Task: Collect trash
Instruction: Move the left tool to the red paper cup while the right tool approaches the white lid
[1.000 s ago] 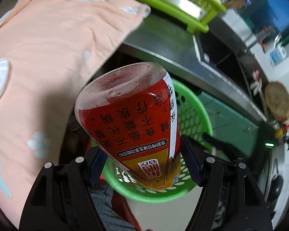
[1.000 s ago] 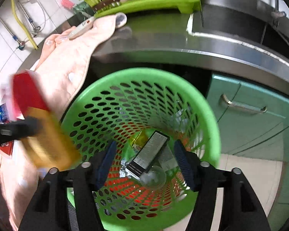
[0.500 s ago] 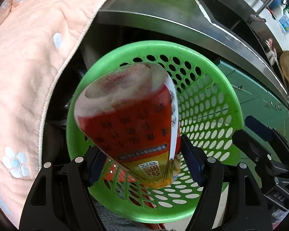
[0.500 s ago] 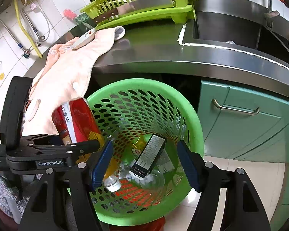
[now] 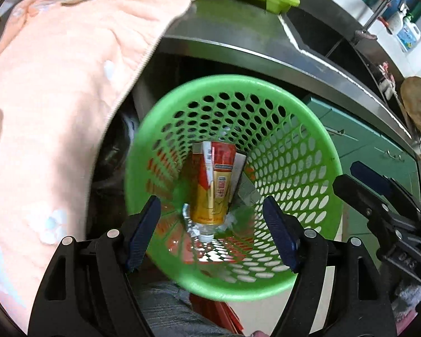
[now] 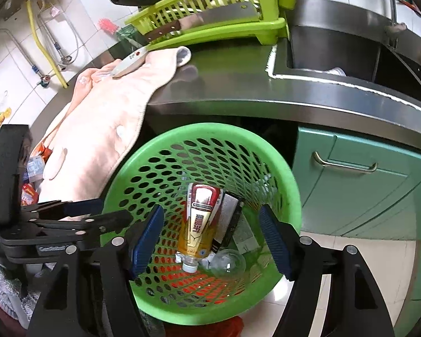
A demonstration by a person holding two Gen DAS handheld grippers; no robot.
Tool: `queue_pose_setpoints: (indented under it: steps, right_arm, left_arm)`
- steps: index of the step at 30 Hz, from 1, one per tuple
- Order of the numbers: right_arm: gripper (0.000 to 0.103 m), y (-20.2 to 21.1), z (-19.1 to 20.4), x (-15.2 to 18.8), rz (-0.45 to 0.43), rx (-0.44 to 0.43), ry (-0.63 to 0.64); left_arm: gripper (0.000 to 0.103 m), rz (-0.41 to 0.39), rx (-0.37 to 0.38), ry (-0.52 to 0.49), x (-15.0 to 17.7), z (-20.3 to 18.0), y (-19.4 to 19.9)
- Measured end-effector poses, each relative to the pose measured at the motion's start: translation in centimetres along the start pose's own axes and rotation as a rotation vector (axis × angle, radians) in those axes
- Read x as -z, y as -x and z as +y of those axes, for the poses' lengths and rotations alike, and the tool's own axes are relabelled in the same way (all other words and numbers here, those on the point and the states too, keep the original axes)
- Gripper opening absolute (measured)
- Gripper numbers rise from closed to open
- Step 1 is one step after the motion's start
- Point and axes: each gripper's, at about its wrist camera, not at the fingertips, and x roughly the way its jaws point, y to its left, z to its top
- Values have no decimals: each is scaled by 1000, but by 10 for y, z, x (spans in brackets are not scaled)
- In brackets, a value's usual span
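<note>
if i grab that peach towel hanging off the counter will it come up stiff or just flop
Probably flop: the towel drapes over the counter edge and hangs in soft folds. It looks light for its size. Lifting it would likely tip off the white knife lying on its top end, so clear that first.

You get even, fairly bright indoor light in both views, with black fisheye corners and lines bowing hard toward the edges. The steel counter [image 6: 238, 90] carries soft glare and a green reflection. The pink towel [image 5: 56, 90] looks washed out and slightly smeared, and under the counter lies deep shadow.
</note>
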Motion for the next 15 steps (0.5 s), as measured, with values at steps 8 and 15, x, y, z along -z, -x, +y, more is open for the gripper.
queue_pose_setpoints:
  steps: [8, 15]
  right_arm:
    - [68, 3, 40, -2, 0, -36, 54]
    - [73, -9, 99, -6, 15, -100, 152]
  left_arm:
    - [74, -91, -39, 27, 23, 31, 49]
    - [74, -194, -137, 71, 47, 80, 102]
